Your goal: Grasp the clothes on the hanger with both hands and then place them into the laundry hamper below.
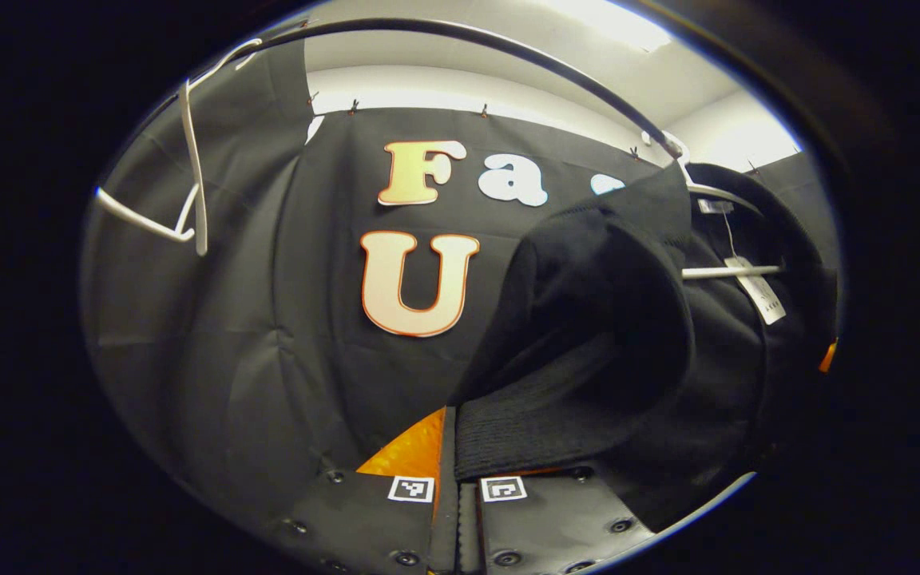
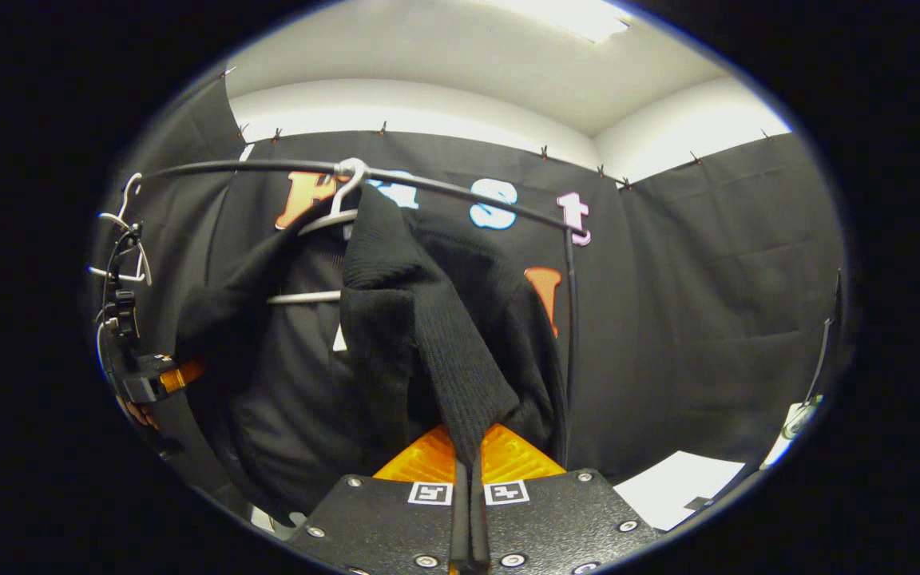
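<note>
A black knit garment [image 2: 412,335] hangs from a white hanger [image 2: 344,196] on a dark rail [image 2: 460,192]. My right gripper [image 2: 468,463] is shut on the garment's ribbed front edge, which runs down between its fingers. In the left gripper view the same garment [image 1: 588,335] bulges out toward me on its hanger [image 1: 727,271], a paper tag [image 1: 759,287] dangling inside. My left gripper [image 1: 457,479] is shut on the ribbed hem at the garment's lower left. Far left in the right gripper view, the left gripper [image 2: 144,375] shows at the garment's other side.
Empty white hangers [image 1: 188,184] hang at the rail's [image 1: 508,56] left end, and they show too as hangers [image 2: 124,239] at far left in the right gripper view. The rack's upright post [image 2: 570,319] stands right of the garment. A white patch [image 2: 680,487] lies low at the right.
</note>
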`<state>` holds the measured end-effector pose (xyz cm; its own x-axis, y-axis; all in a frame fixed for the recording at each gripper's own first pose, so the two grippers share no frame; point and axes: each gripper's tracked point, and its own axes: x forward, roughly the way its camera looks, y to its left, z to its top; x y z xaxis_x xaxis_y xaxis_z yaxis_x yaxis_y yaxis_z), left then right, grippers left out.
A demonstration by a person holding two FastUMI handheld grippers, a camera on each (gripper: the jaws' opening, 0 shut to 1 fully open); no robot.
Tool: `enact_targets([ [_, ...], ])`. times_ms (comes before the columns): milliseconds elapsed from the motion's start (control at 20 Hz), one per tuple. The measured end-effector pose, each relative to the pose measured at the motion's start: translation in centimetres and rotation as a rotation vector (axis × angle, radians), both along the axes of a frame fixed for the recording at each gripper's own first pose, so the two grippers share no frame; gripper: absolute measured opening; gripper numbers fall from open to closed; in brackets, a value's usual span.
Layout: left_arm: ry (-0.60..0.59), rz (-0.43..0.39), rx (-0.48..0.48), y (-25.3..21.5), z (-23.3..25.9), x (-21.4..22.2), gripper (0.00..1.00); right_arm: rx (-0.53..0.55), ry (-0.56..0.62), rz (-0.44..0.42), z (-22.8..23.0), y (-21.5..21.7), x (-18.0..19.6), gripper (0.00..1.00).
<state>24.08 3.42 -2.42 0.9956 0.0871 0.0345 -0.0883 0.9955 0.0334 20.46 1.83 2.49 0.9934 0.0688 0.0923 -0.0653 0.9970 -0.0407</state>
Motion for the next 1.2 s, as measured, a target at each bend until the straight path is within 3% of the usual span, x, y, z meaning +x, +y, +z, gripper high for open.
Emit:
enact_targets([
  [250,-0.114,-0.002,0.066,0.5,5.0,-0.2,0.08,-0.03,-0.106,-0.039,6.3,-2.8,-2.5,0.0],
  [400,-0.179,0.058,0.088,1.4,8.6,-0.8,0.05,-0.032,-0.164,-0.072,10.0,-4.7,-2.4,0.0],
  [450,-0.209,0.062,0.098,1.5,10.2,-0.9,0.1,-0.035,-0.181,-0.082,11.2,-5.3,-2.3,0.0],
  [600,-0.249,0.061,0.117,1.6,13.6,-0.4,0.1,-0.039,-0.208,-0.097,14.1,-6.9,-1.7,0.0],
  [900,-0.262,0.109,0.105,3.4,16.3,0.6,0.08,-0.039,-0.216,-0.13,18.0,-10.2,2.4,0.0],
  [1200,-0.234,0.22,0.054,7.9,14.9,2.7,0.08,-0.046,-0.099,-0.143,14.9,-12.2,9.6,0.0],
])
